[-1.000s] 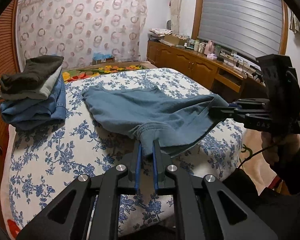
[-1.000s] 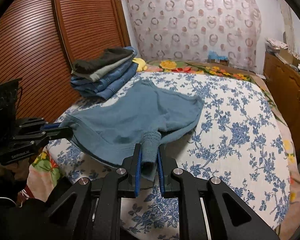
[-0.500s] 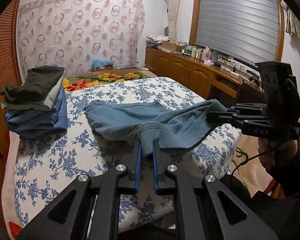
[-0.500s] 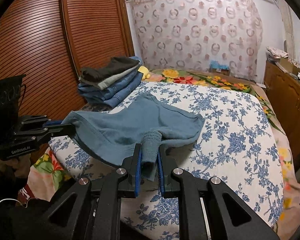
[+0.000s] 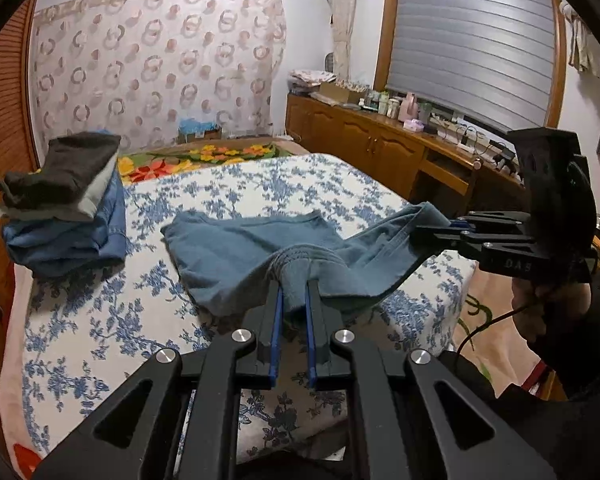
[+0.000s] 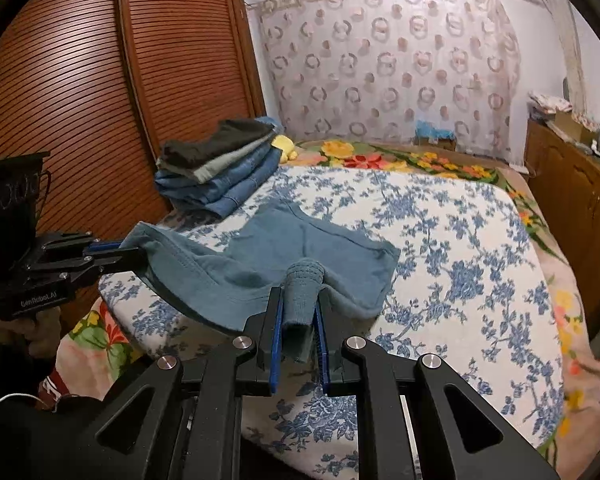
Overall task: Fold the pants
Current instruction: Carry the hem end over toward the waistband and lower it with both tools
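Teal-blue pants (image 5: 236, 248) lie partly on the flowered bed quilt (image 5: 260, 184), with their near end lifted off it. My left gripper (image 5: 294, 286) is shut on a bunched ribbed end of the pants at the bottom of the left wrist view. My right gripper (image 5: 428, 234) pinches another corner of the same edge out to the right. In the right wrist view the right gripper (image 6: 302, 294) clamps a ribbed roll of the pants (image 6: 284, 240), and the left gripper (image 6: 138, 252) holds the left corner. The fabric sags between the two grips.
A stack of folded clothes (image 5: 64, 200) sits on the bed's far left, also the stack (image 6: 220, 168) beside the slatted wardrobe doors (image 6: 80, 80). Wooden cabinets (image 5: 360, 140) run along the right wall. A hand (image 5: 548, 300) holds the right gripper beyond the bed edge.
The pants' far edge has slid toward me over the quilt, so less fabric lies spread out. Both grippers keep their hold on the near edge.
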Motion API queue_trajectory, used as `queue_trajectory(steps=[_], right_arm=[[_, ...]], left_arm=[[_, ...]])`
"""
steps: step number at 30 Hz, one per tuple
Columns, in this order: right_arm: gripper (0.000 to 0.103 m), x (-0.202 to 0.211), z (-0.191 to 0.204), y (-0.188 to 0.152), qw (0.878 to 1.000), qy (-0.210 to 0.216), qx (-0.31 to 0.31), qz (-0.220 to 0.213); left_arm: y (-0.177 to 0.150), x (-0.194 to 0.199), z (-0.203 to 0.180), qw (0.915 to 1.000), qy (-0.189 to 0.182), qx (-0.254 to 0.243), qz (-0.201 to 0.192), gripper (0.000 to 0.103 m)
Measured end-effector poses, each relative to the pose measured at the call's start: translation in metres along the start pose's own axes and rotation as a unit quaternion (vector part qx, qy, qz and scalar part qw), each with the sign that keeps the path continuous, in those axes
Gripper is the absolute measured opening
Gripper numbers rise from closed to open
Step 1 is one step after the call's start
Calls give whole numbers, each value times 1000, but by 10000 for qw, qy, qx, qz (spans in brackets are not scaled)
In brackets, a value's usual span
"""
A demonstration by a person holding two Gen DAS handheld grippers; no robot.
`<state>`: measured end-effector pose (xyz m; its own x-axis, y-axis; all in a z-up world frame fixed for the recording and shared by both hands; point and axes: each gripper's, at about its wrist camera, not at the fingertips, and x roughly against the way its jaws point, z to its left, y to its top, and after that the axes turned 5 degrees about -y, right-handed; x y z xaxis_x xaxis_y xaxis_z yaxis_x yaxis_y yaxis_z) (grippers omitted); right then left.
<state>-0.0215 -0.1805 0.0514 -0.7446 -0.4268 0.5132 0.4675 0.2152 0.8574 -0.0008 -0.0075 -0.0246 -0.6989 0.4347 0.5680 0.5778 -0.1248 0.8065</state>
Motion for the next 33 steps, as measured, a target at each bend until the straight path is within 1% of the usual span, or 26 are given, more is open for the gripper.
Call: queue_trajectory(steps=[4,10,14,21,28,31,33], right_arm=[[14,-14,0,5,10000,-23,-12,-28],[14,-26,-2,18,9996,15,-108,-253],[14,-31,-3,26,9993,-54,-36,-355],[14,-31,-1,33,9987,-40,47,-505],[14,-48,-5,35,9989,-102,103,-441],[14,-61,-8,33,9987,-178,141,-453],[14,-75,-12,32,9992,-213,92,-339]], left_arm=[[1,-9,7,10000,27,34,11,11],[15,-9,17,9997,120,77,-212,11],[24,-8,21,9994,189,52,-286,11],[34,-2,18,9989,209,-71,-403,11],[34,-17,26,9991,284,-74,-290,11],[30,-36,35,9995,307,-39,-106,11],[27,-46,41,9995,322,34,-1,11]])
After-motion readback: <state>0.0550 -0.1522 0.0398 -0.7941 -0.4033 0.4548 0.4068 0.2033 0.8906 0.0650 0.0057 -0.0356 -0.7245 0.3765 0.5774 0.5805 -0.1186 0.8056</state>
